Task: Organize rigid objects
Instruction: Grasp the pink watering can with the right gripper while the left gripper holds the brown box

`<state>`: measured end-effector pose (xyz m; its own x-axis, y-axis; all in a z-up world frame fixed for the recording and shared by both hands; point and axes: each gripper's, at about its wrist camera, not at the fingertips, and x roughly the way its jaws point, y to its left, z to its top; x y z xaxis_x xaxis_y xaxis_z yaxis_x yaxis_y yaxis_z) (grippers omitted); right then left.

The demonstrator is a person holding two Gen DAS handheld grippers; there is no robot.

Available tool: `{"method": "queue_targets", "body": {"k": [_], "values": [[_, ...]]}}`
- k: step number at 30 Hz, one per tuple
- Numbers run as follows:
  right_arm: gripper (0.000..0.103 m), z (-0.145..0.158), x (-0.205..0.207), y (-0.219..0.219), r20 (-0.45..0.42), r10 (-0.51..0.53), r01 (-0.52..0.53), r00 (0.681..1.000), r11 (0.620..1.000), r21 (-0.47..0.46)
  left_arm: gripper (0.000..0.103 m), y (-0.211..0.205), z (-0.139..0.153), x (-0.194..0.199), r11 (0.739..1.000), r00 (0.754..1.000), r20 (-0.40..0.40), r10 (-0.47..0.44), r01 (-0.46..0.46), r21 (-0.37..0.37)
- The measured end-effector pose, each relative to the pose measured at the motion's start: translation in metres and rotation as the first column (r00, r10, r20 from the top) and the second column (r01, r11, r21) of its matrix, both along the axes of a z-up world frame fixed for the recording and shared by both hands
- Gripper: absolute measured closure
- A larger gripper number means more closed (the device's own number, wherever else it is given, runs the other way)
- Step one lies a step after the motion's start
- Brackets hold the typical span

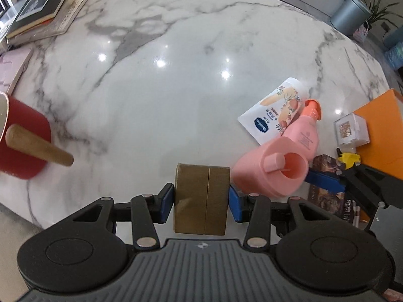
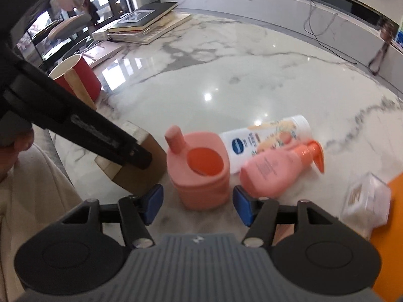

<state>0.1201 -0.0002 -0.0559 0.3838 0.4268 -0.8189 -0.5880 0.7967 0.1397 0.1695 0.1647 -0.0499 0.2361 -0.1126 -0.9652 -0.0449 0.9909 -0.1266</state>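
Note:
My left gripper is shut on a brown cardboard box, its blue pads pressing both sides just above the marble table. In the right wrist view the same box hangs under the left gripper's black arm. My right gripper stands open around a pink lidded container with a spout. The pads sit a little off its sides. The container stands upright on the table. A pink pump bottle and a white tube lie behind it.
A red pot with a wooden handle stands at the left. Stacked books lie at the far left corner. An orange box, a small clear box and a dark printed box crowd the right edge.

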Motion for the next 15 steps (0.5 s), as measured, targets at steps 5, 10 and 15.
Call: {"method": "queue_targets", "body": {"k": [5,10,15], "values": [[0.041,-0.003,0.009,0.006,0.015,0.03,-0.03,0.999,1.0,-0.002,0.048,0.003,-0.009,0.004,0.999,1.0,-0.028,0.009,-0.011,-0.039],[0.042,-0.005,0.013,0.01,0.016,0.05,-0.05,0.999,0.999,-0.008,0.047,0.001,-0.012,0.004,0.999,0.999,-0.038,0.006,-0.008,-0.044],[0.047,-0.007,0.013,0.012,0.018,0.038,-0.037,0.999,0.999,-0.019,0.047,-0.001,-0.015,0.006,0.999,0.998,-0.055,-0.004,0.002,-0.032]]}}
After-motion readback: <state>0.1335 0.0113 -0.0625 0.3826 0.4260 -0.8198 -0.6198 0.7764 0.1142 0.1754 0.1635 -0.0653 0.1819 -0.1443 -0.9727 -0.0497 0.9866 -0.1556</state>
